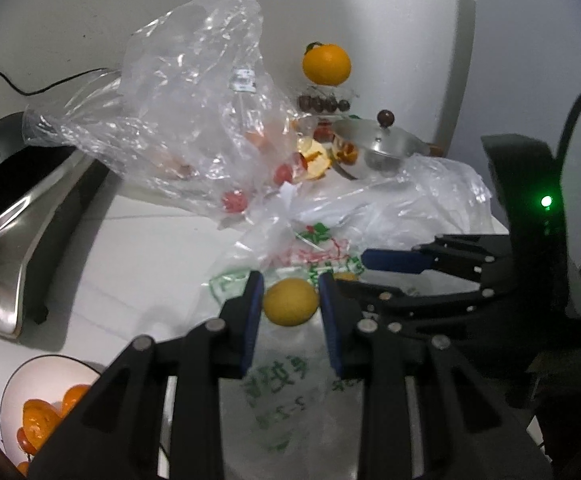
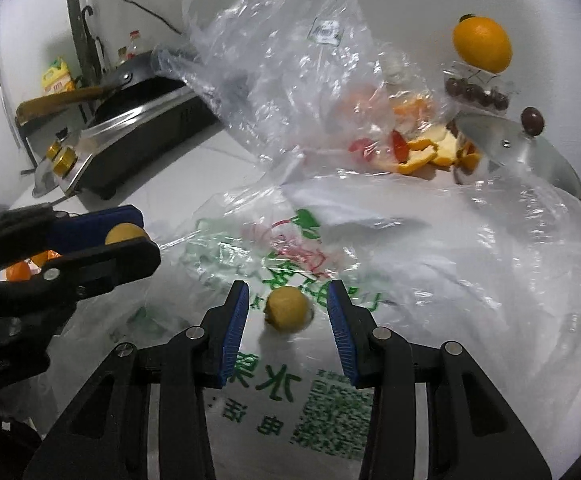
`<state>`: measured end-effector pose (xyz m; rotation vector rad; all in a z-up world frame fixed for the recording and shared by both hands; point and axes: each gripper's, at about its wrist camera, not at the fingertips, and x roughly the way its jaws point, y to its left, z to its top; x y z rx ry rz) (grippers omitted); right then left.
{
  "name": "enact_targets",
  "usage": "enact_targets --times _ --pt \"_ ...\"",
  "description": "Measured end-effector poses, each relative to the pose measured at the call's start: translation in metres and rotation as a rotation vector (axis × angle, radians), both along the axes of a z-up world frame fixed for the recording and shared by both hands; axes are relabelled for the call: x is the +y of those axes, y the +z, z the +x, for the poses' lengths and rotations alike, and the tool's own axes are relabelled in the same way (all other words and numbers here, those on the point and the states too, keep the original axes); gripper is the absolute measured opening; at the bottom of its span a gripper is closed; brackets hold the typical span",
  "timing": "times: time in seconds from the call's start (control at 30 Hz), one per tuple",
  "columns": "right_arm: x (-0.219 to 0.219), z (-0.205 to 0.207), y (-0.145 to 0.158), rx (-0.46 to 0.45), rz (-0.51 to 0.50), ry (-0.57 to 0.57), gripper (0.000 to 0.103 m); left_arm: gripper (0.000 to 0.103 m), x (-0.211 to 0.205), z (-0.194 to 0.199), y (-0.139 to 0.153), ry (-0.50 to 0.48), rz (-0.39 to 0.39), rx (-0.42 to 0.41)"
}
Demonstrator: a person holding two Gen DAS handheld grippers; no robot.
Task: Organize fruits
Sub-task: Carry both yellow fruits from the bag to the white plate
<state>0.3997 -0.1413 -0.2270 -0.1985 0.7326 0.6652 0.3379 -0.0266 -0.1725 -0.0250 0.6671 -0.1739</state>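
Green print on the white bag (image 2: pixel 330 360), upside down: 水果 legible, the rest blurred. Label on the clear bag (image 2: pixel 274 60) unreadable. Left gripper (image 1: pixel 290 304) fingers clamped on a small yellow fruit (image 1: pixel 289 302) above the white bag. Right gripper (image 2: pixel 288 312) fingers parted around a second yellow fruit (image 2: pixel 288 308) lying on that bag, gaps either side. Bare table (image 1: pixel 138 264) left of the bag. Bowl (image 1: pixel 42 372) beyond, cut off.

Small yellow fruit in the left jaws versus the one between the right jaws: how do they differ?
The left fruit is pinched by the left gripper, jaws shut; the right fruit lies loose on the printed bag. The right gripper is open, leaving gaps either side of the right fruit. Both are small, round and yellow.
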Motion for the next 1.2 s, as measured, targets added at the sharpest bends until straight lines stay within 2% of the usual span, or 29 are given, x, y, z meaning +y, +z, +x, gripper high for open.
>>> enact_targets --times 0.07,0.27,0.53,1.2 --pt "0.005 0.002 -0.004 0.007 -0.018 0.0 0.043 0.029 0.003 -0.002 0.0 0.002 -0.005 -0.004" --pt "0.012 0.003 -0.011 0.007 -0.067 -0.009 0.027 0.029 0.007 -0.011 0.006 -0.003 -0.008 -0.028" --pt "0.014 -0.009 -0.005 -0.022 -0.083 -0.019 0.027 0.029 0.011 -0.024 0.014 -0.002 -0.002 -0.049" --pt "0.024 -0.077 0.041 -0.134 -0.06 -0.009 0.027 0.029 0.023 -0.081 0.041 0.01 -0.002 -0.125"
